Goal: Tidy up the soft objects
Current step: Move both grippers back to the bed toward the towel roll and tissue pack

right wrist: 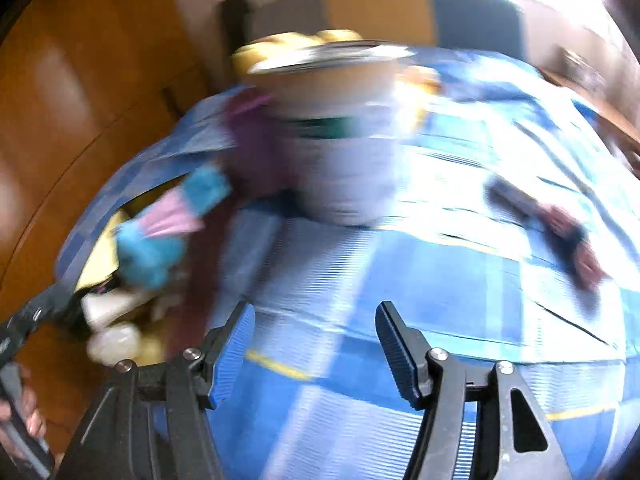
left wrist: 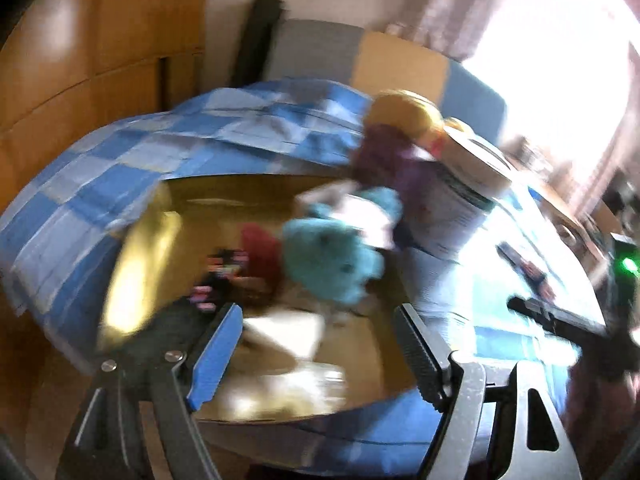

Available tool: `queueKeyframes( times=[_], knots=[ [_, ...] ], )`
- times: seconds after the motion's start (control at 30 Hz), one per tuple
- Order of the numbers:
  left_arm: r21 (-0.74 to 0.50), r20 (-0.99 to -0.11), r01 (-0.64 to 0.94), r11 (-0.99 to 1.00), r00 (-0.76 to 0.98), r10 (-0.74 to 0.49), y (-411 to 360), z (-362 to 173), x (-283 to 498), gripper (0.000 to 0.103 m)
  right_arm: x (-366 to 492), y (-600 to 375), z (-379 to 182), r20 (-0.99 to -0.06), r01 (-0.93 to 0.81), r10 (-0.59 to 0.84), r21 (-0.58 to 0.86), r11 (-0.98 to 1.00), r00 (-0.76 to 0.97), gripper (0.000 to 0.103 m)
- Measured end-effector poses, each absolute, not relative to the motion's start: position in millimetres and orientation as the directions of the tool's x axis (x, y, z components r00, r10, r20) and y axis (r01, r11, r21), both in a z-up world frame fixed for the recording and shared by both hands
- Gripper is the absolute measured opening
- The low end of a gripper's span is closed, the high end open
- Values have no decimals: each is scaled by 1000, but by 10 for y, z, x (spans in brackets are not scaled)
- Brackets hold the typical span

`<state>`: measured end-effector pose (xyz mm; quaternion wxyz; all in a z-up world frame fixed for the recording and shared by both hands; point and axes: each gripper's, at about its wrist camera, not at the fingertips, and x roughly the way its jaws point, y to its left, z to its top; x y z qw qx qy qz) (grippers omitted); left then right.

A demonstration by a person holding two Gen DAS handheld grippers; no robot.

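Over the bed (left wrist: 120,184), with its blue checked cover, both grippers point steeply down and forward. Both views are smeared with blur.

Left gripper (left wrist: 320,356): it hangs above an open cardboard box (left wrist: 160,216) that sits on the bed. Its jaws stand wide apart, and nothing is between them or touching the pads. Inside the box, ahead of the fingers, lies a teal plush toy (left wrist: 332,256), with a dark red soft thing (left wrist: 260,248) just beside it on the left; other small items in the box are too blurred to tell. A purple plush (left wrist: 380,160) and a yellow one (left wrist: 404,108) sit at the box's far right corner, against a white bucket (left wrist: 460,216).

Right gripper (right wrist: 316,352): it hangs over the bare cover, to the right of the box. Its jaws are also well apart and empty, touching nothing. The bucket (right wrist: 348,184) stands ahead of it on the bed, and a dark flat object (right wrist: 552,224), unclear in the blur, lies further right. A hand (right wrist: 24,420) on the other gripper's handle shows at the lower left edge.
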<state>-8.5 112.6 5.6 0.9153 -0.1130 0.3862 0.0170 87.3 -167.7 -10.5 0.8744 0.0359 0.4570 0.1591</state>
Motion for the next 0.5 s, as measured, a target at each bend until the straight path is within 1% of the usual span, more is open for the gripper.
queueKeyframes(
  times=[0.1, 0.2, 0.3, 0.37, 0.5],
  knots=[
    [-171, -717, 2, 985, 685, -126, 772, 73, 24, 78, 984, -2177, -62, -795, -132, 235, 194, 972, 559, 64],
    [-161, -727, 87, 983, 663, -178, 472, 81, 129, 78, 1077, -2710, -14, -787, -24, 168, 191, 981, 594, 64],
    [-139, -736, 171, 975, 641, -218, 182, 98, 212, 78, 1244, -3175, 0, -798, 60, 90, 156, 986, 596, 64],
    [-136, -747, 220, 966, 617, -246, 11, 83, 282, 78, 1384, -3380, -25, -816, 89, 46, 119, 989, 576, 64],
    [-128, -768, 281, 951, 579, -274, -271, 37, 404, 78, 1689, -3660, -165, -854, 93, -19, 35, 995, 520, 64]
  ],
)
